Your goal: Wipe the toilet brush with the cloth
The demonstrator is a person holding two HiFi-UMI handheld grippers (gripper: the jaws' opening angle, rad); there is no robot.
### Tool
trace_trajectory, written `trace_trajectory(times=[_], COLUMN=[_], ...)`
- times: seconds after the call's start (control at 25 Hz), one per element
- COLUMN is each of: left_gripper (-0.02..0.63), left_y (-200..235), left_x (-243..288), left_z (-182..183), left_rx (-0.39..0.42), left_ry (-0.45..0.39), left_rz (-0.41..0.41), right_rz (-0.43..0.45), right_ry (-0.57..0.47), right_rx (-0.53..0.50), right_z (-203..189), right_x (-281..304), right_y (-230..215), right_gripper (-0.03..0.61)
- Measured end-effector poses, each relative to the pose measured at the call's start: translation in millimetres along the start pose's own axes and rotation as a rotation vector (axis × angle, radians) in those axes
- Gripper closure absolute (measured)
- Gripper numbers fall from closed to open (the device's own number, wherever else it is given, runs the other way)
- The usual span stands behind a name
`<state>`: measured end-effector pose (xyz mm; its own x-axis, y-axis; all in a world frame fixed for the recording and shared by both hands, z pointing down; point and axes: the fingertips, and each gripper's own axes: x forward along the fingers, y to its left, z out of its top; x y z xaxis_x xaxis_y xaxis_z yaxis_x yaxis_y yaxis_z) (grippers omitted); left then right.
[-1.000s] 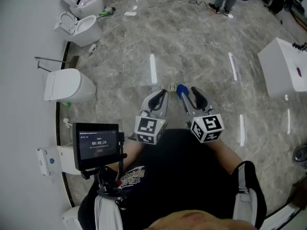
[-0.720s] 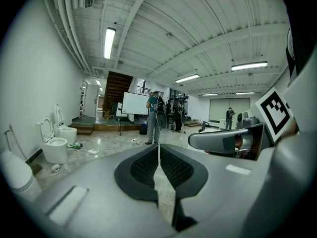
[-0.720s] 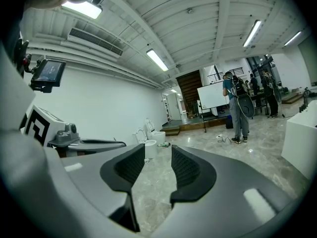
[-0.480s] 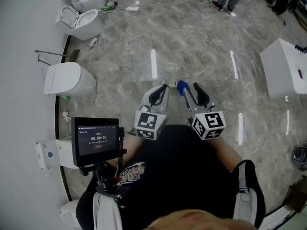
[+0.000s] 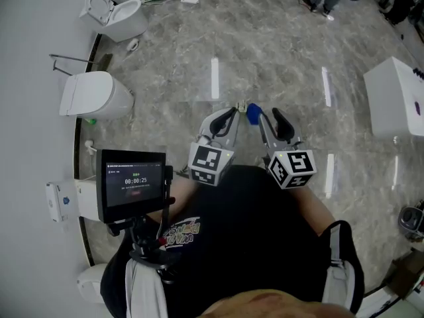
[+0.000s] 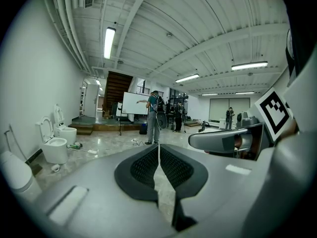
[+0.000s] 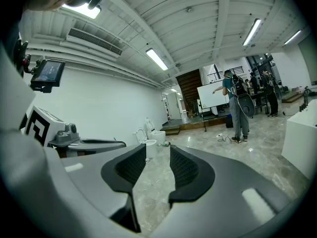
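Both grippers are held level, side by side in front of the person's body. My left gripper (image 5: 233, 112) (image 6: 158, 155) is shut, its black ribbed pads meeting with nothing between them. My right gripper (image 5: 266, 115) (image 7: 157, 158) has a clear gap between its pads; its jaws are closing on nothing. A small blue thing (image 5: 253, 113) shows at the right gripper's tip in the head view; I cannot tell what it is. A small white stand (image 5: 90, 147) by the wall may be a toilet brush. I can make out no cloth for certain.
Toilets line the left wall: one with its lid down (image 5: 93, 97), another open (image 5: 124, 20) (image 6: 54, 145) (image 7: 151, 135). A white box (image 5: 395, 98) (image 7: 303, 140) stands at the right. A person (image 6: 154, 117) (image 7: 238, 108) stands far off. A chest-mounted screen (image 5: 132, 185) sits low left.
The head view has drifted, sliding the floor and toilets down the picture. Both grippers stay side by side in the same place.
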<state>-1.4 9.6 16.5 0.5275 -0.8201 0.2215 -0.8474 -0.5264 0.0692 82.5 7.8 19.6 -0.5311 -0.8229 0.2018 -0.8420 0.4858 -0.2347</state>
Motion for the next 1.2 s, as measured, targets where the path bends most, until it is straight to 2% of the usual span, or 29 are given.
trace_trajectory(times=[0.32, 0.88, 1.2], left_gripper=[0.601, 0.603, 0.601], left_y=[-1.3, 1.8, -11.1], left_x=[-0.1, -1.9, 5.5], left_z=[1.3, -0.6, 3.0], left_rx=[0.006, 0.011, 0.026], left_ry=[-0.004, -0.005, -0.012], left_rz=[-0.007, 0.004, -0.076], right_rz=[-0.002, 0.001, -0.086], right_ry=[-0.004, -0.02, -0.045], right_rx=[-0.014, -0.01, 0.003], right_z=[2.3, 4.9, 8.5], right_x=[-0.6, 0.2, -13.8], right_y=[1.6, 3.0, -6.8], right_gripper=[0.454, 0.463, 0.469])
